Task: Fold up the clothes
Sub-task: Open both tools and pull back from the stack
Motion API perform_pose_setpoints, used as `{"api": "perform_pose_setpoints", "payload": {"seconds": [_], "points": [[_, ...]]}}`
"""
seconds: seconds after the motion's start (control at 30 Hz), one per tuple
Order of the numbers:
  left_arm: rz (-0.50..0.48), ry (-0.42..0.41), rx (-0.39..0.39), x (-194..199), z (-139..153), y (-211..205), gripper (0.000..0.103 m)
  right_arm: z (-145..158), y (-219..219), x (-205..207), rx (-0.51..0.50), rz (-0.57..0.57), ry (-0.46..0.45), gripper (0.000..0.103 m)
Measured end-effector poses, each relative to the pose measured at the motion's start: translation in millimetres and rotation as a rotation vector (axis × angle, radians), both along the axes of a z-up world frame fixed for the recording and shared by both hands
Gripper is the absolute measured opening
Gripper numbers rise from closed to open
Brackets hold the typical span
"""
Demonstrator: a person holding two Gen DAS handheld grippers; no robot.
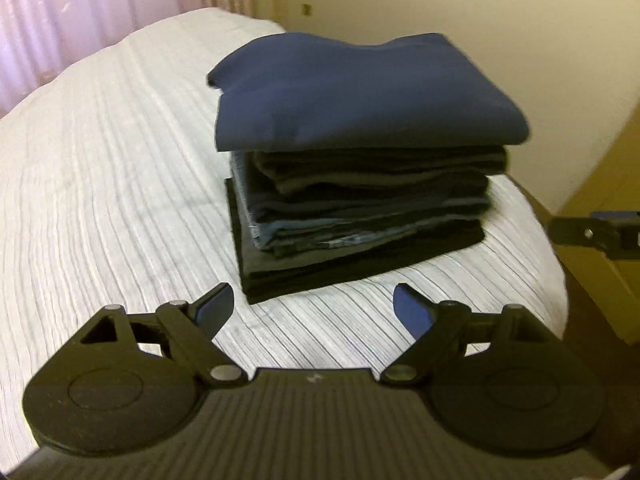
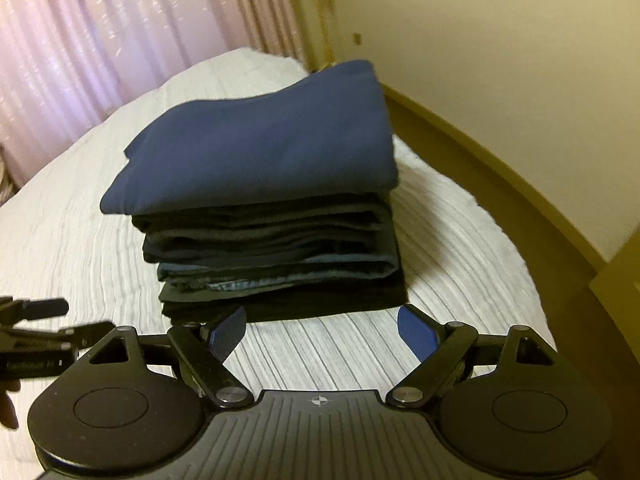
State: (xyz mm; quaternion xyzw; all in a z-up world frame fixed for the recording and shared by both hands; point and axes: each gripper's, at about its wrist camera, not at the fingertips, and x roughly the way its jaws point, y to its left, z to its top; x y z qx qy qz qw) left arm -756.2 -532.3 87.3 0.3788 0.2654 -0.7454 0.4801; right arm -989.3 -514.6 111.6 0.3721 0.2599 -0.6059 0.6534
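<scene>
A stack of folded dark clothes stands on the white ribbed bedspread, topped by a folded navy blue garment. The stack also shows in the right wrist view, with the navy garment on top. My left gripper is open and empty, just in front of the stack's base. My right gripper is open and empty, also just in front of the stack. The right gripper's tip shows at the right edge of the left wrist view; the left gripper shows at the left edge of the right wrist view.
Pink curtains hang behind the bed. A cream wall and a wooden bed frame run along the right side. The bedspread edge drops off at the right.
</scene>
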Motion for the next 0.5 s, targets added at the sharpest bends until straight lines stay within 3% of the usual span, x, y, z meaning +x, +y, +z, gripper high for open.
{"api": "perform_pose_setpoints", "payload": {"seconds": [0.17,0.5], "points": [[0.007,-0.008,-0.048,14.8,10.7,20.6,0.09,18.8,24.0,23.2,-0.01,-0.048,0.032,0.086],[0.042,0.028,-0.032,40.7,27.6,53.6,0.09,36.6,72.0,56.7,-0.032,-0.111,0.04,0.086]]}}
